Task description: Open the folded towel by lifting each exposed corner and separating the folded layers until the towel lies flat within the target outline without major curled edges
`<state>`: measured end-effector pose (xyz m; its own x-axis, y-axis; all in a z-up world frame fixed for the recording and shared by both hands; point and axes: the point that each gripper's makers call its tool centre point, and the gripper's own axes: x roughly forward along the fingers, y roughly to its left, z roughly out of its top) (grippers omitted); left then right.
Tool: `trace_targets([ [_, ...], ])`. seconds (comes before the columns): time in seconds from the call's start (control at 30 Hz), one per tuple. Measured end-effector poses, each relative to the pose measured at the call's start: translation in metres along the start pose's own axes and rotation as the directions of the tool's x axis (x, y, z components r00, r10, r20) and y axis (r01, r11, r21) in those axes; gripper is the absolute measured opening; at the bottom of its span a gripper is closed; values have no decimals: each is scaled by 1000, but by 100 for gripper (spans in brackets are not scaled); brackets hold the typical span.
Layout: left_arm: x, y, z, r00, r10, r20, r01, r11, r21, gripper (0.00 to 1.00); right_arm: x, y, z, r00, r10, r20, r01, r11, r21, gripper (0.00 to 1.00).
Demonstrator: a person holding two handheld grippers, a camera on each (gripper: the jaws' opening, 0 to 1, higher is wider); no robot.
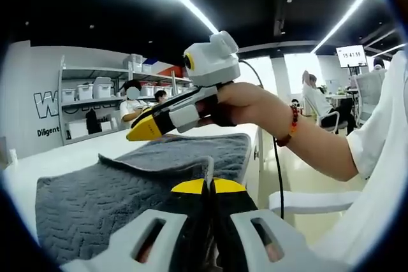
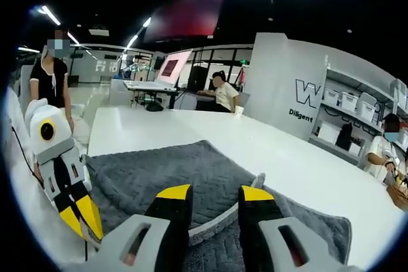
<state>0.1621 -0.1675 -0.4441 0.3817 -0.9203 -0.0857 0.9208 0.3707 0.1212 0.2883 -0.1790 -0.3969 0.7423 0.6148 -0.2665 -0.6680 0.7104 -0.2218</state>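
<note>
the grey towel lies on the white table, mostly spread, with one layer turned over so a pale-edged fold line runs across it. in the left gripper view the left gripper sits low over the cloth with its yellow tips pressed together; whether a bit of towel edge is pinched between them i can't tell. the right gripper hovers just above the folded edge with its jaws parted a little, nothing between them; in the left gripper view it is held up above the towel in a hand. the towel looks soft, thick and limp, light enough to lift by a corner but likely to sag and drag, its pile gripping the table a bit. i'd judge the best hold is the raised corner of the turned-over layer, pinched at the hem, then peeled away low and slow.
</note>
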Motion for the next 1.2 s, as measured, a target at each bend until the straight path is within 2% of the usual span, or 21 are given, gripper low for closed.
trace_targets([
  [0.77, -4, 1, 2, 1000, 4, 23, -3, 1000, -12, 1, 25, -6, -7, 998, -1, -65, 0, 1000, -14, 24],
  [0.83, -5, 1, 3, 999, -1, 32, 2, 999, -35, 1, 26, -6, -8, 998, 3, -61, -4, 1000, -10, 25],
  [1.2, -5, 1, 3, 999, -2, 36, 3, 999, -38, 0, 33, -11, -15, 997, -11, -74, 13, 999, 30, 24],
])
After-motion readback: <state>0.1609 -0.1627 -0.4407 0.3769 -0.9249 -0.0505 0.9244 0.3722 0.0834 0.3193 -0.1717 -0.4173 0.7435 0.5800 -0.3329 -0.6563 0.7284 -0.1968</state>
